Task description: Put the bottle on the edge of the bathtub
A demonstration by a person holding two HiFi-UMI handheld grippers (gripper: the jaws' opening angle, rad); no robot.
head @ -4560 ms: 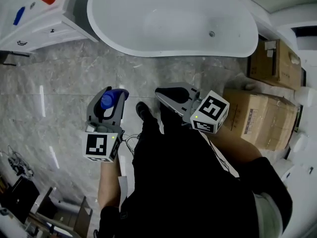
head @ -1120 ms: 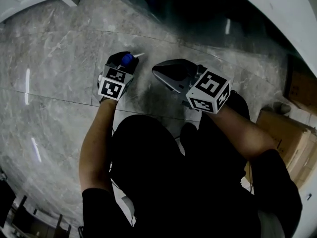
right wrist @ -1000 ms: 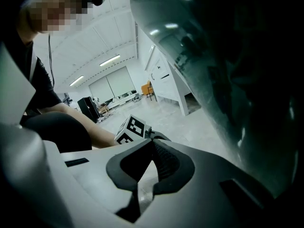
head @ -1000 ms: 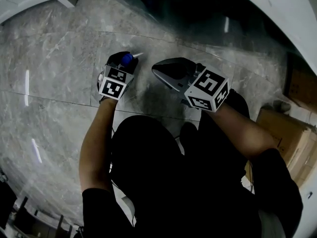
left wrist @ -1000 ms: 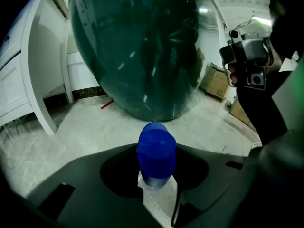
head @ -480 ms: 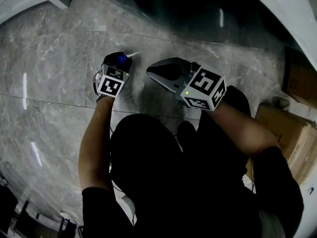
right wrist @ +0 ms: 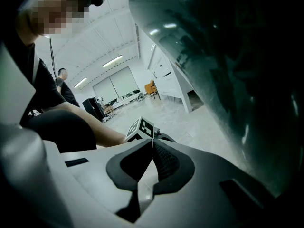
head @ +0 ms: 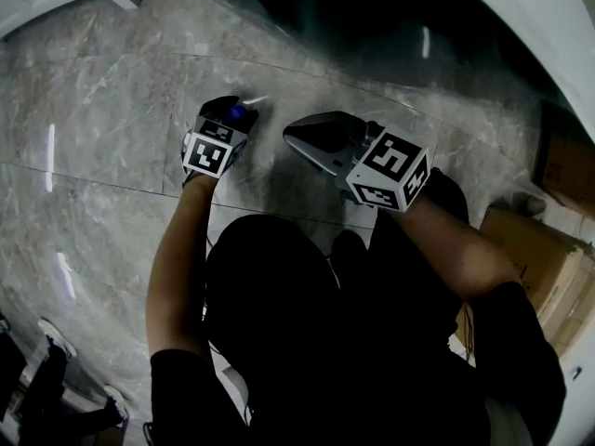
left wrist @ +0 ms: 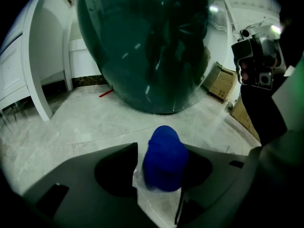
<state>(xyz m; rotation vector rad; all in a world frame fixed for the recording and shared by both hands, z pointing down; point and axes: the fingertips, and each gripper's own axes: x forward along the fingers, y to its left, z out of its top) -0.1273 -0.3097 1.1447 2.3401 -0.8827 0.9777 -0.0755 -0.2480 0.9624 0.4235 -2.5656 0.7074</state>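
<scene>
The left tongs (head: 232, 110) have just been opening, and they now stand loose around the bottle (left wrist: 165, 158) without pressing it. The bottle is low in the frame, upright near the grey floor (left wrist: 80, 127), in front of the dark outer wall of the bathtub (left wrist: 152, 46). It has a rounded blue cap over a clear body. The right tongs (right wrist: 152, 151) are clenched and empty. I judge the placing is not done: the next move needs a new grasp and a lift to the white rim (head: 521, 26).
</scene>
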